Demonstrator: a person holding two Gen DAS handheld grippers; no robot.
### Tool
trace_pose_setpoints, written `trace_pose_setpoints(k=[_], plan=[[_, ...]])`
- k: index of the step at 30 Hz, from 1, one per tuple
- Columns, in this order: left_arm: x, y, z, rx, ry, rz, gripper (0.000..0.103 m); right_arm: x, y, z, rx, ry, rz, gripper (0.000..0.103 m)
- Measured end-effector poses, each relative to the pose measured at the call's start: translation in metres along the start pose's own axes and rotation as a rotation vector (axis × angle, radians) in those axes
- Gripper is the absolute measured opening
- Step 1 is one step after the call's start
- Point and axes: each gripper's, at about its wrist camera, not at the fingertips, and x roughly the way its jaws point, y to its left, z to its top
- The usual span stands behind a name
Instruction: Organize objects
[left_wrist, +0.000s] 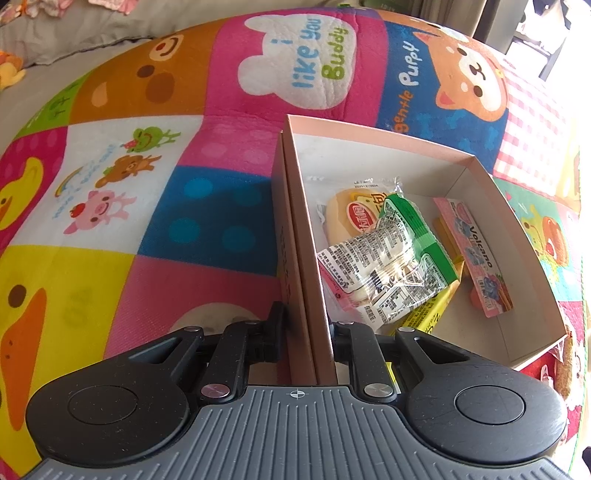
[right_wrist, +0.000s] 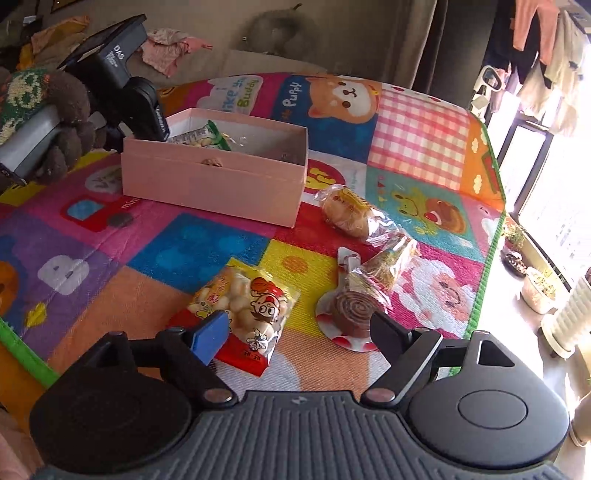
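Black and nearly closed, the left gripper pinches the near side wall of the pink cardboard box, one finger outside the wall and one inside it. That open rectangular box sits on the colourful patchwork cartoon play mat. Inside it, nearest the gripper, lies a yellow printed packet under a clear wrapper with black printed text; a green-edged snack packet overlaps that, a pale round bun in a clear wrapper lies behind, and a pink card labelled "Volcano" rests toward the box's right wall.

Over on the right wrist view, the right gripper stands wide apart and grips nothing; its blue-padded finger overlaps the near corner of a red-and-yellow bag of pale round snacks with a cartoon boy, though contact cannot be judged. Just right of that bag, between the fingers, sits a brown spiral roll cake in a clear wrapper. Beyond it lie a clear-wrapped brownish bar and then a golden bun in a clear wrapper, near the box's right corner. Farther back, at the box's left end, a hand in a brown fuzzy glove holds the left gripper's handle. Toward the mat's right edge, bright daylight falls across the floor.
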Motion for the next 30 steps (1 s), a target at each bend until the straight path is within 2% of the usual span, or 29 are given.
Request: trace_pose_setpoints(k=[3, 5, 8, 11, 13, 16, 22, 30], plan=[[0.0, 0.0, 0.0, 0.0, 0.001, -0.001, 0.019, 0.003, -0.016, 0.001, 0.072, 0.017, -0.021, 0.084], [0.0, 0.0, 0.0, 0.0, 0.001, -0.001, 0.019, 0.0, -0.025, 0.001, 0.129, 0.024, 0.042, 0.085], [0.0, 0.0, 0.0, 0.0, 0.001, -0.001, 0.019, -0.007, -0.025, 0.002, 0.184, 0.023, 0.183, 0.089], [0.0, -0.001, 0.0, 0.0, 0.003, 0.004, 0.019, -0.014, -0.009, 0.002, 0.14, 0.01, 0.294, 0.093], [0.0, -0.001, 0.0, -0.001, 0.005, 0.005, 0.019, -0.018, 0.004, -0.001, 0.101, -0.003, 0.339, 0.101], [0.0, -0.001, -0.001, -0.001, 0.001, 0.003, 0.019, -0.015, 0.017, -0.002, 0.069, 0.03, 0.352, 0.103], [-0.001, 0.001, -0.002, -0.001, -0.002, -0.008, 0.02, 0.001, 0.02, -0.007, 0.104, 0.137, 0.376, 0.103], [-0.001, 0.001, -0.003, -0.004, -0.005, -0.012, 0.02, 0.004, 0.024, -0.007, 0.113, 0.143, 0.341, 0.103]])
